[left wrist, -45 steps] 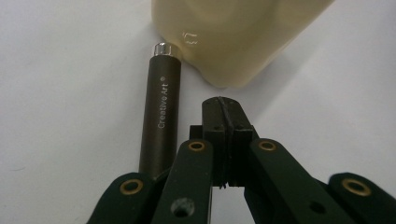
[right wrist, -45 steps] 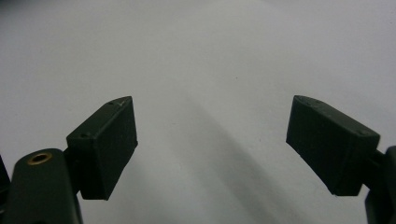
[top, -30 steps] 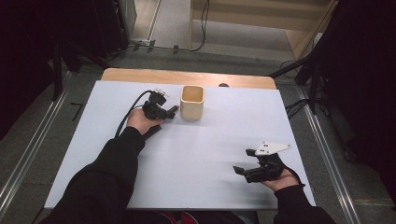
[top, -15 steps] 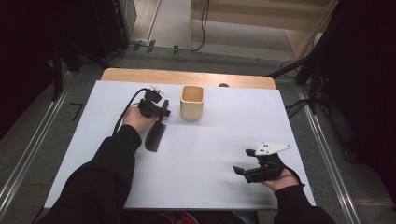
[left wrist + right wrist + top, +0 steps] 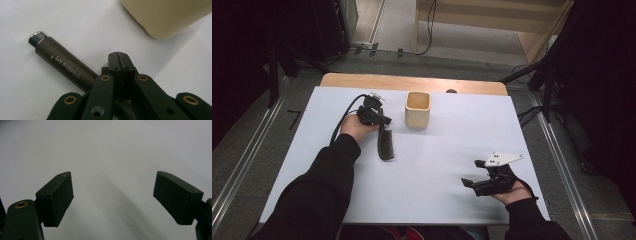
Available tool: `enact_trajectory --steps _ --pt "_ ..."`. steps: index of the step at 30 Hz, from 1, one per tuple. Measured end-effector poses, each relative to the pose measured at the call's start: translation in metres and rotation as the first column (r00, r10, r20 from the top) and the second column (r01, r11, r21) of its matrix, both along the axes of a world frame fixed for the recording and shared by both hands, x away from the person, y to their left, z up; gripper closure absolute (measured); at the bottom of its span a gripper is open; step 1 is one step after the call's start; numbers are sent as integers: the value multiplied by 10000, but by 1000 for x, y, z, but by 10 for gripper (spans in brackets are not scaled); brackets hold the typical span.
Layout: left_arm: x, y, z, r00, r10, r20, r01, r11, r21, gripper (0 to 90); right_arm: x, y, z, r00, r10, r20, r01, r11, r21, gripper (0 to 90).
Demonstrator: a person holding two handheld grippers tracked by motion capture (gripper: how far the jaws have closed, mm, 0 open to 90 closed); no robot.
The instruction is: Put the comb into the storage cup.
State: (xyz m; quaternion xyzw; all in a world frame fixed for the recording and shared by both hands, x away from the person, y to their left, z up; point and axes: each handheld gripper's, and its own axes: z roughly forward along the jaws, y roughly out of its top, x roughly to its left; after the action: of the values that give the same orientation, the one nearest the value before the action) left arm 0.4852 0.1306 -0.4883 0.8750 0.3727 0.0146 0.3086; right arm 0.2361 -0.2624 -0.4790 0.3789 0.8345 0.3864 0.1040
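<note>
White sheet covering the table point(image 5: 427, 195), sitting on a wooden top whose bare strip is peeking out at the far edge, with dark floor and metal rails running along both sides.

Nearest the person, the right gripper point(image 5: 477, 176) is resting low near the front right corner, its jaws standing wide apart with nothing but plain white sheet between them – that gap is showing clearly in the right gripper view.

Further in, on the left, the left gripper point(image 5: 382, 121) is sitting over one end of a dark tube point(image 5: 385, 144). In the left gripper view its jaws are pressed flat together, and the tube is passing under them, not between the pads. That tube point(image 5: 62, 66) is looking like a matte brown-grey cylinder with a shiny silver cap at its free end and white "CreativeArt" lettering along its side, lying flat on the sheet.

Just beyond it, a cream square cup point(image 5: 417, 109) is standing upright, open at the top, near the tube but not touching – plenty of bare sheet stretching across the middle and right.
</note>
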Motion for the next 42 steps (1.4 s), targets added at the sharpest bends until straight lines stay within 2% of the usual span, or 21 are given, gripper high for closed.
enact_trajectory --steps 12,25,32,42 --pt "-4 10 0 10000 -6 -60 7 9998 212 900 0 1 0 10000 17 -54 -17 10000 38 147" --pt "3 22 0 9990 447 -17 -447 9989 120 899 0 0 0 10000 30 -14 -30 10000 74 146" --pt "3 35 1 9980 632 -11 -632 9977 244 899 -1 1 0 10000 21 -36 -21 10000 70 146" --pt "-2 56 1 9956 939 -13 -939 9955 115 900 0 1 0 10000 28 -11 -28 10000 89 146"
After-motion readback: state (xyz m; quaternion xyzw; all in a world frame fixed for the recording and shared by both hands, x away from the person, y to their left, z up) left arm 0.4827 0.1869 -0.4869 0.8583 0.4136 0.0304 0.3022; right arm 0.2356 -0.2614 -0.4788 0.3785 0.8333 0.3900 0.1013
